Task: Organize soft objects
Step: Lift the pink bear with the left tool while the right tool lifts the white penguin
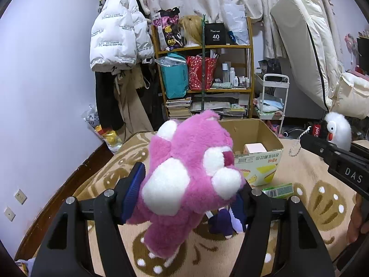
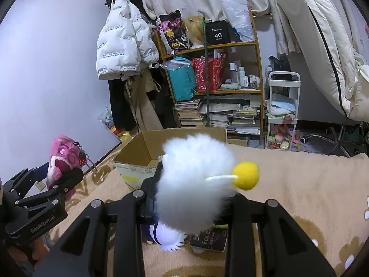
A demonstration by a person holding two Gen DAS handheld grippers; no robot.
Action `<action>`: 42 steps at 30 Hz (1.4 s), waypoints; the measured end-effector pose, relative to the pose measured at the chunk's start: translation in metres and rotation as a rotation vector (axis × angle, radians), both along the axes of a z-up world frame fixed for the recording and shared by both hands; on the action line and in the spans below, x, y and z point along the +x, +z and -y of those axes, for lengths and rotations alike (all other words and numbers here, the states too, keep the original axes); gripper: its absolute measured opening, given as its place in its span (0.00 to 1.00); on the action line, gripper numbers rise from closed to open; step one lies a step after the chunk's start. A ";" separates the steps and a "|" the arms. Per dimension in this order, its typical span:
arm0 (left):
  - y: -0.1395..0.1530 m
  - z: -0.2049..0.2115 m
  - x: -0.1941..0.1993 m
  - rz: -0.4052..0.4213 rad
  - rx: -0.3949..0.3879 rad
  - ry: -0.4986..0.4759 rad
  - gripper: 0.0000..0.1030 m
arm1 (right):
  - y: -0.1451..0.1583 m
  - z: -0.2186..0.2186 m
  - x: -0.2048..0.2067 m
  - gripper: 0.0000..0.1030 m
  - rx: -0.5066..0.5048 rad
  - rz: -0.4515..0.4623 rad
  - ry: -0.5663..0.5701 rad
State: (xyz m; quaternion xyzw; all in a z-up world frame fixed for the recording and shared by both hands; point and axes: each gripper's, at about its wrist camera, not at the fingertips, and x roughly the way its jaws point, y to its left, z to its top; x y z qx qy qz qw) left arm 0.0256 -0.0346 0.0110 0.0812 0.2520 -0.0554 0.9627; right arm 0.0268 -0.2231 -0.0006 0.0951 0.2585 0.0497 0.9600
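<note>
My left gripper (image 1: pixel 186 194) is shut on a pink plush bear (image 1: pixel 186 180) with white paws, held above the bed. In the right wrist view the same bear (image 2: pixel 62 161) shows at the left, in the left gripper (image 2: pixel 66 184). My right gripper (image 2: pixel 191 198) is shut on a fluffy white plush (image 2: pixel 196 182) with a yellow ball (image 2: pixel 246 175) on a stalk. The left wrist view shows this white plush (image 1: pixel 337 129) at the far right. An open cardboard box (image 1: pixel 256 138), also (image 2: pixel 143 152), stands on the bed just beyond both toys.
A beige patterned blanket (image 1: pixel 318 198) covers the bed. A small purple and white doll (image 2: pixel 165 235) and a dark packet (image 2: pixel 207 240) lie under the right gripper. A green packet (image 1: pixel 280 189) lies by the box. A crowded shelf (image 1: pixel 205 69), hung coats and a white cart (image 1: pixel 272 97) stand behind.
</note>
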 end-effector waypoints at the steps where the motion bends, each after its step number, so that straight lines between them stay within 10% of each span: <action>1: 0.001 0.001 0.001 0.009 0.004 0.001 0.63 | 0.001 0.000 0.002 0.32 -0.001 0.003 0.001; 10: 0.007 0.003 0.016 0.025 0.001 -0.009 0.63 | 0.002 -0.002 0.024 0.32 -0.007 0.026 0.008; 27: -0.071 -0.042 0.091 -0.432 -0.212 0.076 0.76 | -0.016 0.001 0.036 0.32 0.038 -0.044 0.033; 42: -0.138 -0.011 0.114 -0.618 -0.140 0.076 0.83 | -0.024 -0.001 0.042 0.32 0.039 -0.069 0.038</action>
